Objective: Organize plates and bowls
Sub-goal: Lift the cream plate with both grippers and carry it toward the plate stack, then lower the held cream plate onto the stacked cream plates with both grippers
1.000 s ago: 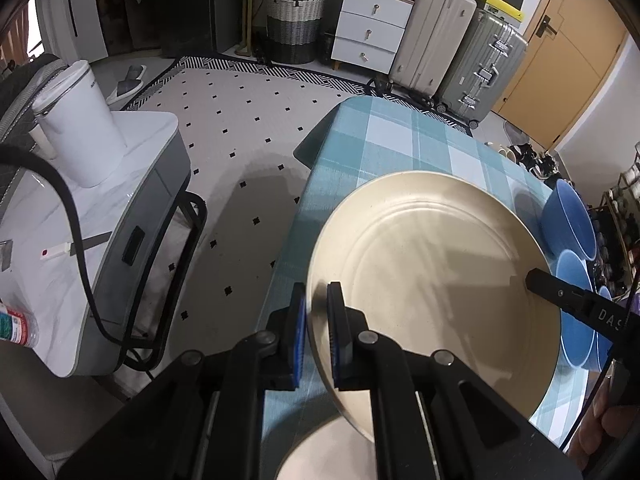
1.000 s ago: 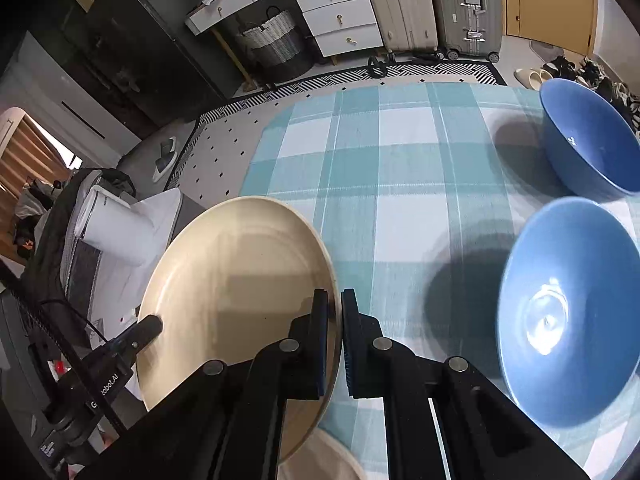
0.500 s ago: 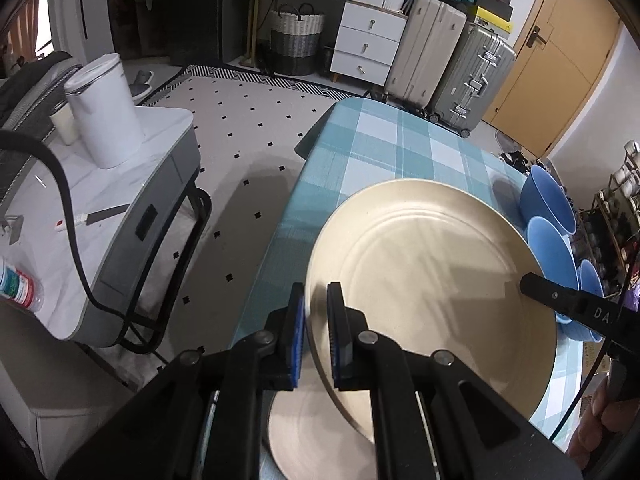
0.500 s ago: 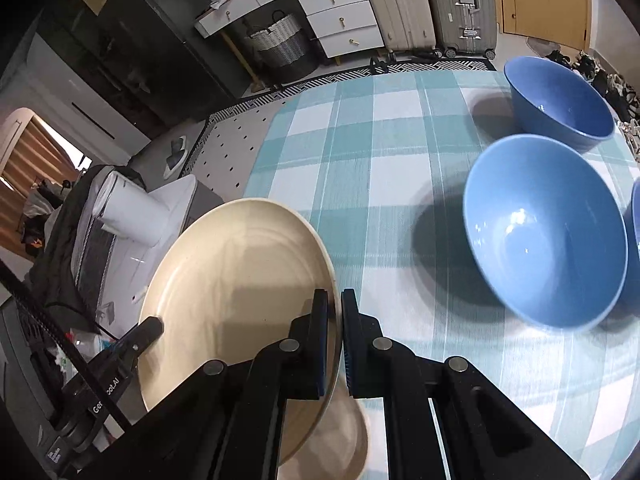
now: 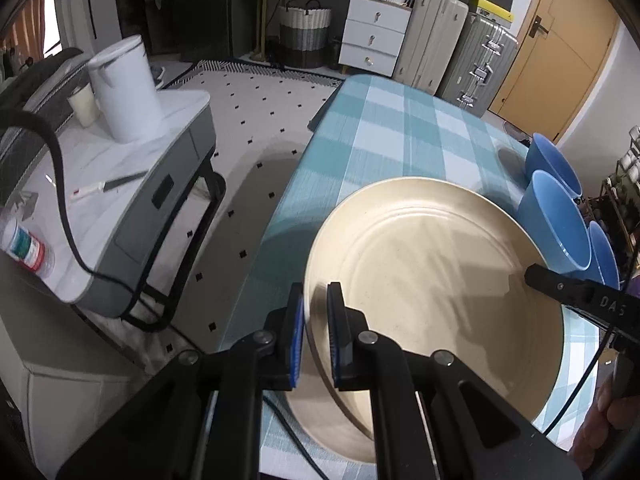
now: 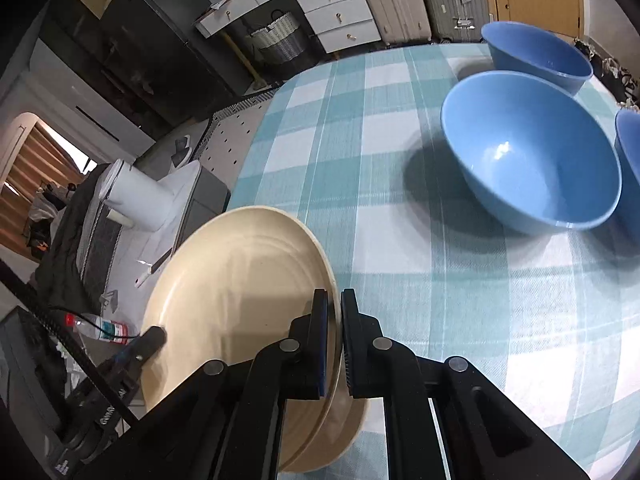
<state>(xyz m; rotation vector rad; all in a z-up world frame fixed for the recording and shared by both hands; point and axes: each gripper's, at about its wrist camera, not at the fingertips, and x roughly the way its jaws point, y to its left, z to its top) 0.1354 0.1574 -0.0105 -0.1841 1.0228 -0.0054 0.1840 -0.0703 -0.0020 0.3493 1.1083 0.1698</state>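
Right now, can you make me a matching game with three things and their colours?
Things:
1. the plate held by both grippers
2. the nearest bowl
3. the kettle on the side cart

Colours:
A. white
B. cream
C. blue

Pairs: 1-B, 2-C, 3-A

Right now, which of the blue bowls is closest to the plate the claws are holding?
The middle blue bowl, the one showing its whole interior. The far bowl sits behind it toward the suitcases, and the third bowl is cut off at the right edge, beyond it from the cream plate.
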